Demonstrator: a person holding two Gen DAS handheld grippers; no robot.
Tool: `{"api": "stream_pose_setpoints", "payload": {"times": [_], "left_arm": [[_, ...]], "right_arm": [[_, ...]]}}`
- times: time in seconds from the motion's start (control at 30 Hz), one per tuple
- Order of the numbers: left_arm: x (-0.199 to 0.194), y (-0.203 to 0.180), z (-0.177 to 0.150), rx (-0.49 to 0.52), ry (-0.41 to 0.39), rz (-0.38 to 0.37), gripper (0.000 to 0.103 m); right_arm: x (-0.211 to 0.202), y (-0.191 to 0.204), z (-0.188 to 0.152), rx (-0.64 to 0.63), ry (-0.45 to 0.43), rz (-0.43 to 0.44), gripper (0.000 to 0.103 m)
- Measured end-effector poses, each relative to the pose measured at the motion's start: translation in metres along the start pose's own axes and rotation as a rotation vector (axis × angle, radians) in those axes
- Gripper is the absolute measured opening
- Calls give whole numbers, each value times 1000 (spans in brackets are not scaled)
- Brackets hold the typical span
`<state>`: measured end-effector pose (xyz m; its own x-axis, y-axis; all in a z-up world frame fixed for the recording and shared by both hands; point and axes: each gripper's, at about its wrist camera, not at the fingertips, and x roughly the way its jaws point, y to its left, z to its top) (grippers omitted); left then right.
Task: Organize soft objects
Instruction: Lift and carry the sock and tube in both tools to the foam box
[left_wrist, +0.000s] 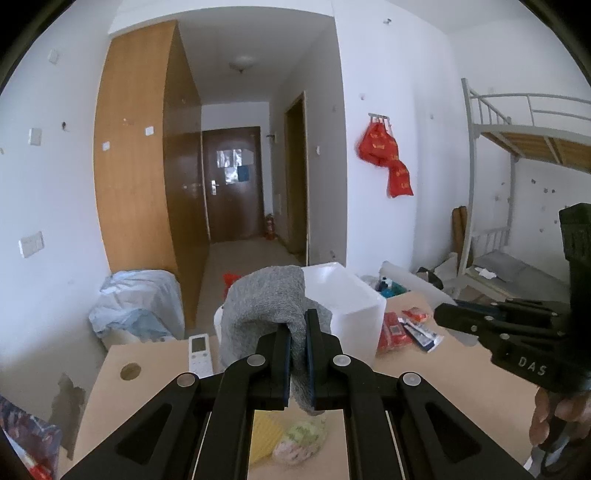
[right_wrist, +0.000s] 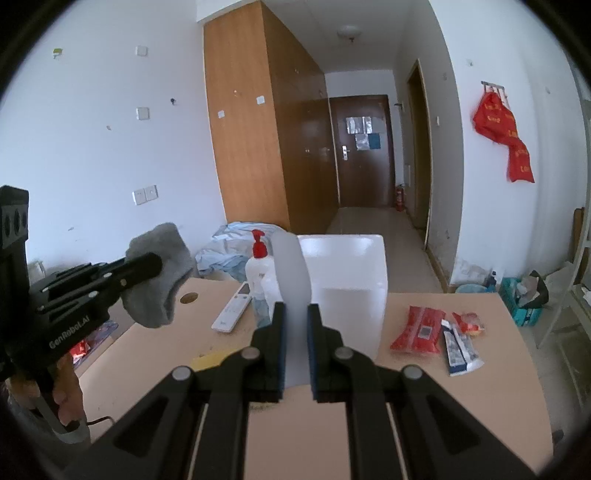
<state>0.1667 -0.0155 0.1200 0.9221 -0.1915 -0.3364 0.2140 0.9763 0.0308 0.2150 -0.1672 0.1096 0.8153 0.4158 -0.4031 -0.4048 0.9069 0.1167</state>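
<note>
My left gripper (left_wrist: 297, 328) is shut on a grey knitted cloth (left_wrist: 266, 299) and holds it in the air above the table, in front of the white bin (left_wrist: 354, 314). The cloth also shows in the right wrist view (right_wrist: 162, 266), hanging from the left gripper (right_wrist: 155, 264). My right gripper (right_wrist: 295, 314) is shut on a translucent white flexible piece (right_wrist: 291, 269) that stands up between its fingers, just in front of the white bin (right_wrist: 351, 280). In the left wrist view the right gripper (left_wrist: 443, 314) is at the right, above the table.
On the beige table (right_wrist: 424, 387) lie a red packet (right_wrist: 419, 328), a blue-white tube (right_wrist: 458, 347), a white remote (right_wrist: 232, 308) and a pump bottle (right_wrist: 258, 266). A yellow item (left_wrist: 266, 435) and a bagged item (left_wrist: 303, 439) lie under my left gripper. A bunk bed (left_wrist: 517, 147) stands right.
</note>
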Motion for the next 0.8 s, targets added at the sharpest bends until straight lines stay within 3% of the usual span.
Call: {"api": "stream_pose_setpoints", "payload": {"times": [0.8], "left_arm": [[114, 3, 44, 24, 35, -77, 7]], "right_arm": [[86, -30, 54, 14, 40, -42, 13]]}}
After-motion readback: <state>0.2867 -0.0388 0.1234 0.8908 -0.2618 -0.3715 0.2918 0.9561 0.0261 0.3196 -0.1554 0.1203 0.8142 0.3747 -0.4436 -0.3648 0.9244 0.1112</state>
